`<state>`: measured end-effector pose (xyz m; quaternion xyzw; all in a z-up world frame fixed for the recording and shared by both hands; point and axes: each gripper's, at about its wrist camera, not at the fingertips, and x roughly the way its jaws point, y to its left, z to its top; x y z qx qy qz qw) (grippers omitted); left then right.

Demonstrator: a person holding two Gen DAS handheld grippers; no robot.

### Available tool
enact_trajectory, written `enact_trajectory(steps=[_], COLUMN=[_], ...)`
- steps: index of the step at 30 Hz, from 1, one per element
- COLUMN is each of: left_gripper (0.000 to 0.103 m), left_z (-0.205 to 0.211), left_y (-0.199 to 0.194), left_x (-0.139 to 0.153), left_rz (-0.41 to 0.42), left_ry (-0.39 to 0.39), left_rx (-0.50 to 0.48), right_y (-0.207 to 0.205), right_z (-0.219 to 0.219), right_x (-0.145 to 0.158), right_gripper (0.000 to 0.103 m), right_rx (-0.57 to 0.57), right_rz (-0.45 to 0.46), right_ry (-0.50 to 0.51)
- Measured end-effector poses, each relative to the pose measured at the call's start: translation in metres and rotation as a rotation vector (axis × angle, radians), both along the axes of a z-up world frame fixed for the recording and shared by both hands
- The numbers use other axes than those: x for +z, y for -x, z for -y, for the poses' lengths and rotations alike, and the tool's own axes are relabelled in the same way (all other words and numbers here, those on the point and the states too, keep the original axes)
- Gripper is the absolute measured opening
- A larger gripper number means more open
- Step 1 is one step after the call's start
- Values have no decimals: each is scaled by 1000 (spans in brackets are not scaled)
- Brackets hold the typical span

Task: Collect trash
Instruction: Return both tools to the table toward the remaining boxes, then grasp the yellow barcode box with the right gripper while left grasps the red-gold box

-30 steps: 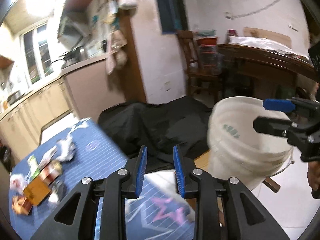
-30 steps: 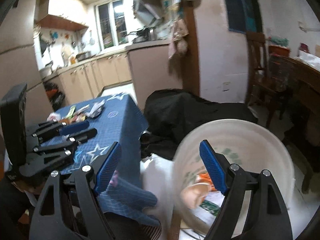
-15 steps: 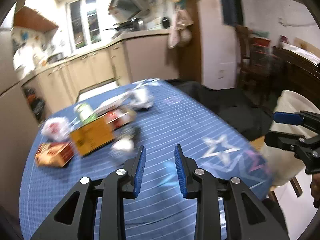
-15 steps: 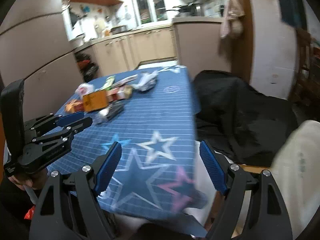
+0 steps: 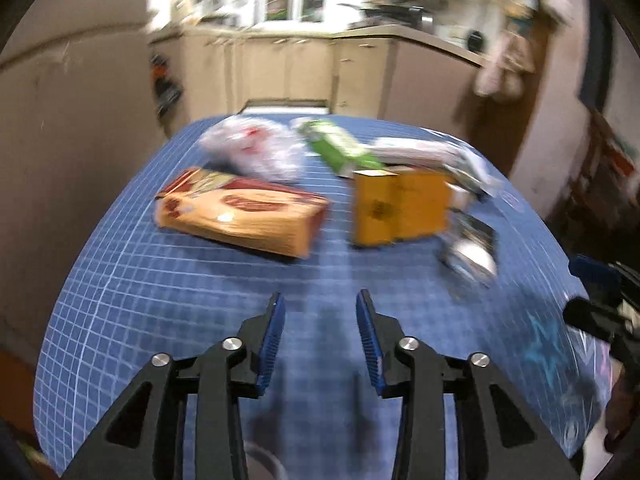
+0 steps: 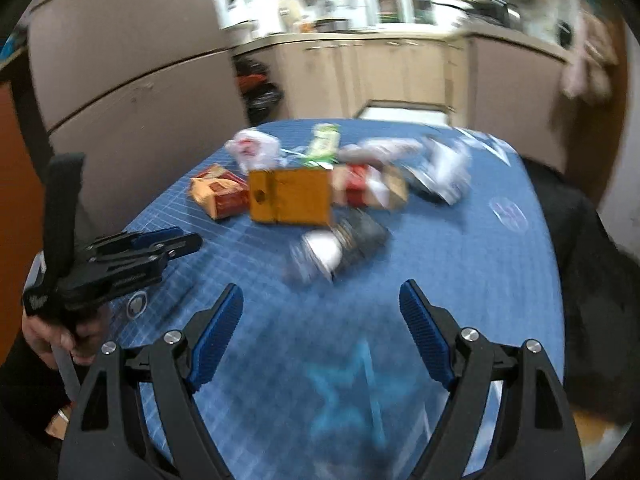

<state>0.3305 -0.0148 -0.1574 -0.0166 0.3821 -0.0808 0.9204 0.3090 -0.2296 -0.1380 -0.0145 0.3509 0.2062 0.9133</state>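
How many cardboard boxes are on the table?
2, maybe more hidden in the blurred pile: an orange-red snack box lying flat at left, and a yellow box standing to its right.

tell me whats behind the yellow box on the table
In the right wrist view, a red packet and a green carton lie behind the yellow box. The box covers their near ends, so anything tucked directly behind it stays hidden.

Each black tool (image 6: 321, 300) has ribbed blue pads (image 6: 216, 332) and silver screws.
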Motion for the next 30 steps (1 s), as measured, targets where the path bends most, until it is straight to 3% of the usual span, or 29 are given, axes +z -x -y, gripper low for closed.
enact_trajectory(steps=[3, 5, 8, 10, 16, 17, 18, 20, 22, 26, 30], left_gripper=[47, 63, 71, 76, 80, 80, 80, 80, 77, 58, 49], left_z=[-17, -27, -25, -21, -26, -27, -28, -28, -30, -46, -65], left_y=[-28, -43, -54, -62, -96, -101, -107, -109, -106, -84, -52], left_x=[-2, -2, -2, -2, -2, -3, -5, -4, -5, -6, -8], left_rz=[-36, -54, -56, -59, -91, -100, -112, -114, -112, -110, -125], left_ry=[44, 111, 146, 149, 194, 194, 187, 179, 182, 171, 137], left_rx=[59, 78, 87, 93, 191, 200, 204, 204, 196, 176, 136], right_y=[-36, -58, -98, -116, -135, -135, -133, -126, -115, -84, -36], right_z=[-21, -30, -38, -38, -50, -52, -56, -60, -57, -52, -56], right_x=[10, 11, 5, 2, -7, -9, -10, -16, -16, -10, -7], right_gripper=[98, 98, 98, 98, 98, 92, 75, 55, 48, 28, 26], right_rx=[90, 153, 180, 209, 383, 404, 417, 445, 461, 479, 508], right_rz=[62, 73, 61, 38, -20, -15, -14, -35, -18, 0, -3], right_ry=[77, 104, 163, 147, 154, 169, 181, 204, 181, 153, 148])
